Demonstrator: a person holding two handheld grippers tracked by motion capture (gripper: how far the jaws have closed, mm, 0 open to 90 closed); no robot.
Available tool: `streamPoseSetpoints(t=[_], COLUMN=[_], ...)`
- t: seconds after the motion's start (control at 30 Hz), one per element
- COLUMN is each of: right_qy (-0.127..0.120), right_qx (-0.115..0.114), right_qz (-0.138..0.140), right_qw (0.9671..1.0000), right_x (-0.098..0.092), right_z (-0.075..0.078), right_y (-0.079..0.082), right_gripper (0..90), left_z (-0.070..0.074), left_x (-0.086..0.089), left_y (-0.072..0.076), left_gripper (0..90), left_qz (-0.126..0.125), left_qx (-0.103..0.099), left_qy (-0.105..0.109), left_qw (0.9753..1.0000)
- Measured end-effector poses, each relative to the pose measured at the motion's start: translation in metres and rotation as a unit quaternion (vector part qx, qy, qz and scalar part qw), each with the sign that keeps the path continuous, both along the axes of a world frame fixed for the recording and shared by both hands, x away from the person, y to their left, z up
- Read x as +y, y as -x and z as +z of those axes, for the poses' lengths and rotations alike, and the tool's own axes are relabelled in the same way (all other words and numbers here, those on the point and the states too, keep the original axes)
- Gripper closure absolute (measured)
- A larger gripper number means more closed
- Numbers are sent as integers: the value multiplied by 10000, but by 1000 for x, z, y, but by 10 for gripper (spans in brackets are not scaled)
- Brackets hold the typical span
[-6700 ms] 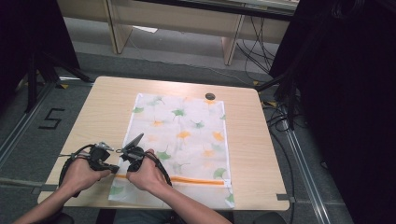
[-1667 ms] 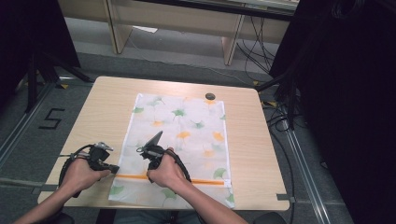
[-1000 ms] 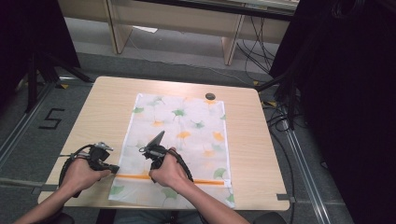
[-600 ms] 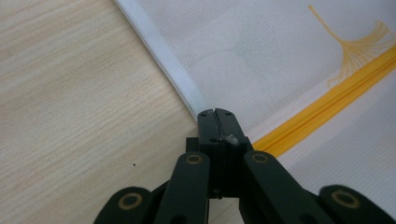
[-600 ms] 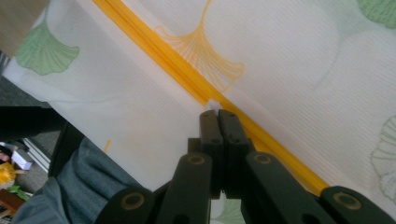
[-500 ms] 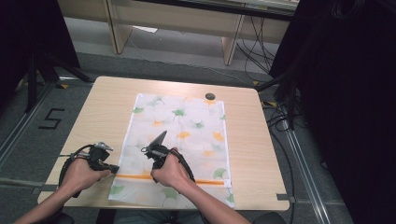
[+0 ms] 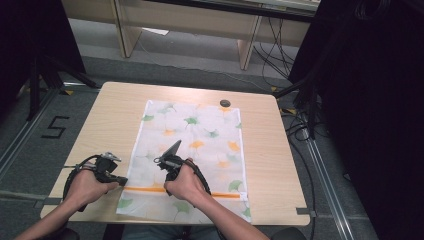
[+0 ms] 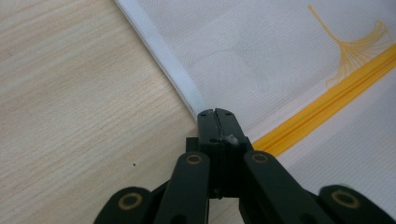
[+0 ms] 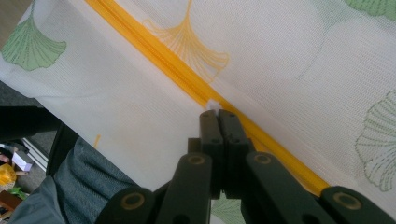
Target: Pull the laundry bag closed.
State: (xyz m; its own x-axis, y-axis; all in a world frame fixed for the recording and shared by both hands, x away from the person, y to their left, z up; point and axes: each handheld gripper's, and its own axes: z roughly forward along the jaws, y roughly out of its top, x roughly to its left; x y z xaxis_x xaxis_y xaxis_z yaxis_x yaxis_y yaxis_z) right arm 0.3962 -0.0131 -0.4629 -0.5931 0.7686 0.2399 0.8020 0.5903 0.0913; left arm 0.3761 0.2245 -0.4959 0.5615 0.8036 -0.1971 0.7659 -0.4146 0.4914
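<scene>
Two closed grippers: my left gripper (image 8: 216, 114) pins the bag (image 7: 200, 130) edge, so my right gripper (image 9: 218, 114) can drag the zipper pull (image 9: 213, 103).

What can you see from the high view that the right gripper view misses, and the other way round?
The high view takes in the whole table, the full bag, a small dark disc at its far edge, both hands, and the left hand-held gripper at the bag's left edge. The right gripper view shows up close the right hand-held gripper, jaws shut on a small white tab on the zipper, and the mesh weave. Both show the leaf-printed bag and its orange zipper.
</scene>
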Motion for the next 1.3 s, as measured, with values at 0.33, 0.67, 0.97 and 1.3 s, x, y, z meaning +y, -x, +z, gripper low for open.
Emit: streamPoseSetpoints(t=[0.33,0.67,0.97,1.3], right_qy=[19,111,38,58], right_qx=[-138,9,-202,-106], right_qz=[157,-72,226,86], right_qw=[9998,9999,9995,9999], right_x=[-5,-7,-15,-16], right_z=[0,3,0,0], right_y=[-2,0,-3,-2], right_gripper=[900,900,900,900], left_z=[0,0,0,0], left_x=[0,0,0,0], left_y=[0,0,0,0], left_gripper=[900,900,900,900], left_qz=[-22,-14,-14,-7], left_qx=[-2,0,-7,-22], left_qy=[-12,-10,-15,-17], left_qw=[10000,10000,10000,10000])
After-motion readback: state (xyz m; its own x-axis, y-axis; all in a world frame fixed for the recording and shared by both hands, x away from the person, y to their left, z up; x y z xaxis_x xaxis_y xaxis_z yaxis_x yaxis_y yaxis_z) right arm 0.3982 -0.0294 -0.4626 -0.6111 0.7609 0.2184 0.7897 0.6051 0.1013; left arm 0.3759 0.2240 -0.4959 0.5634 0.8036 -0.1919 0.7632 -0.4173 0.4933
